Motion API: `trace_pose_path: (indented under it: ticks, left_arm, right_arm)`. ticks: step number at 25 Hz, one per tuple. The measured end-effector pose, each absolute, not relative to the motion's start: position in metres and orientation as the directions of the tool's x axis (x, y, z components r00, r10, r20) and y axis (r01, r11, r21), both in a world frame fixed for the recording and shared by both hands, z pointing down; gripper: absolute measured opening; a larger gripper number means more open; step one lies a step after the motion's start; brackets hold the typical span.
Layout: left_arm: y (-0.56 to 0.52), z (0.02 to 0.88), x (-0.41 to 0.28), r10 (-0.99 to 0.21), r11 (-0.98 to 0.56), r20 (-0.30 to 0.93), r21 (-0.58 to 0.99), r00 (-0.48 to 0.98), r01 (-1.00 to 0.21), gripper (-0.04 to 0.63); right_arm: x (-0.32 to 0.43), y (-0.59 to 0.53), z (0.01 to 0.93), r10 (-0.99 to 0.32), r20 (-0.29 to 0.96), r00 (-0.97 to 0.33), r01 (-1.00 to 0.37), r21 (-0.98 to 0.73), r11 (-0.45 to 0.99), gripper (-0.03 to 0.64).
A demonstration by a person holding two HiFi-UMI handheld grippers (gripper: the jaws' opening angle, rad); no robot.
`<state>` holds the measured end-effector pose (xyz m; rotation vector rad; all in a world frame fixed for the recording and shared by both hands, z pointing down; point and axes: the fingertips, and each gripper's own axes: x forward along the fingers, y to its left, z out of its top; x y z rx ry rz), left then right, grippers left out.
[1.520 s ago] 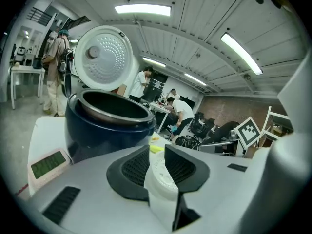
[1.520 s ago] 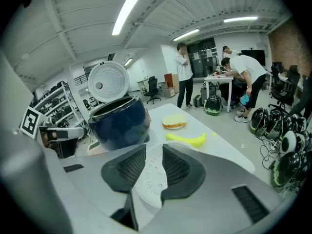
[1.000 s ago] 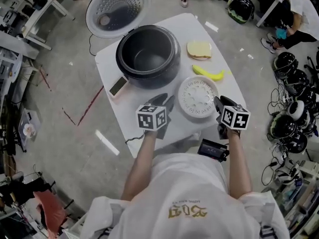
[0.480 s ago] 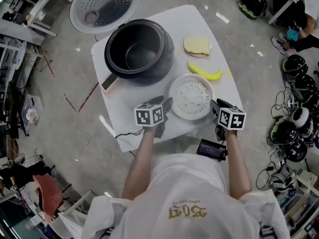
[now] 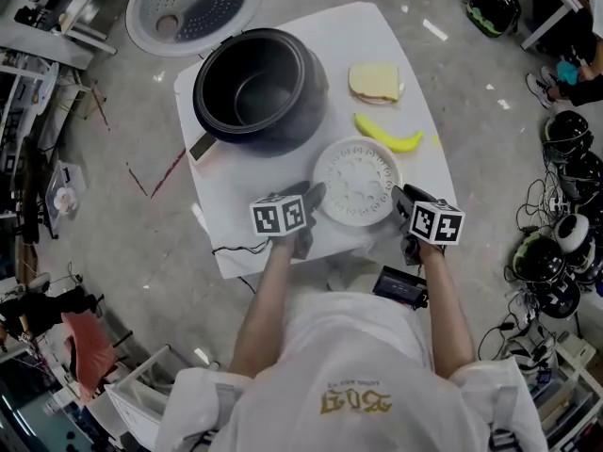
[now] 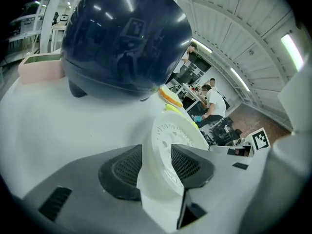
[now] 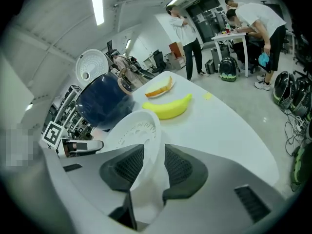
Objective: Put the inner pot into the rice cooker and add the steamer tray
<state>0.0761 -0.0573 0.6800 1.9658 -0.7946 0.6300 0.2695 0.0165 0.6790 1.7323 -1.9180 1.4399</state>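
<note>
Grey concrete floor spreads all round in the head view, with dark helmets (image 5: pixel 565 125) and cables heaped at 3 o'clock. At the centre stands a white table (image 5: pixel 330 40) with rounded corners.

Largest on the table is the rice cooker (image 5: pixel 259 88), dark and round, toward 11 o'clock. Its perforated lid (image 5: pixel 195 8) is thrown open at the cooker's own 11 o'clock. The well is dark and deep. I cannot tell the inner pot apart from the cooker's wall.

At the cooker's 5 o'clock, just beside it, the white steamer tray (image 5: pixel 356 182) lies flat on the table, its holed face up.

The left gripper (image 5: pixel 309 199) reaches in at the tray's 8 o'clock and the right gripper (image 5: pixel 403 202) at its 4 o'clock, each with a marker cube on top. In the left gripper view the tray's rim stands between the two dark ribbed pads. The jaws have just been opening and straddle the rim without clamping it. The right gripper view shows the same: jaws just opened, spread, with the rim rising between the pads and a pale gap beside it.

A yellow banana (image 5: pixel 388 137) lies at the tray's 1 o'clock, near but apart. A slice of bread (image 5: pixel 375 81) lies at the banana's 12 o'clock.
</note>
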Motion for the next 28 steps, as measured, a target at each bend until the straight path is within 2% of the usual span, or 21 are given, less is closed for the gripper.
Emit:
trace_pose_path:
  ticks: [7,8,10,11,28]
  left_arm:
    - [-0.062,0.69,0.078,-0.297,-0.376,0.702,0.537,0.647,-0.755,0.19]
    - [-0.062,0.69,0.079,-0.293,-0.382,0.702,0.536,0.649,-0.752,0.172]
    - [-0.062,0.689,0.081,-0.276,-0.401,0.699,0.539,0.659,-0.74,0.127]
    - [-0.061,0.689,0.082,-0.266,-0.41,0.698,0.542,0.665,-0.733,0.089]
    - [-0.053,0.67,0.084,-0.191,-0.447,0.675,0.587,0.713,-0.675,0.062]
  right_arm:
    - [0.266,0.014,0.682,-0.662,0.685,-0.305,-0.845,-0.515,-0.143,0.149]
    - [0.266,0.013,0.681,-0.664,0.685,-0.3,-0.847,-0.511,-0.145,0.143]
    - [0.263,0.013,0.681,-0.666,0.686,-0.293,-0.85,-0.506,-0.147,0.089]
    - [0.262,0.013,0.681,-0.665,0.687,-0.291,-0.849,-0.506,-0.151,0.081]
    - [0.269,0.018,0.66,-0.679,0.689,-0.253,-0.84,-0.505,-0.2,0.048]
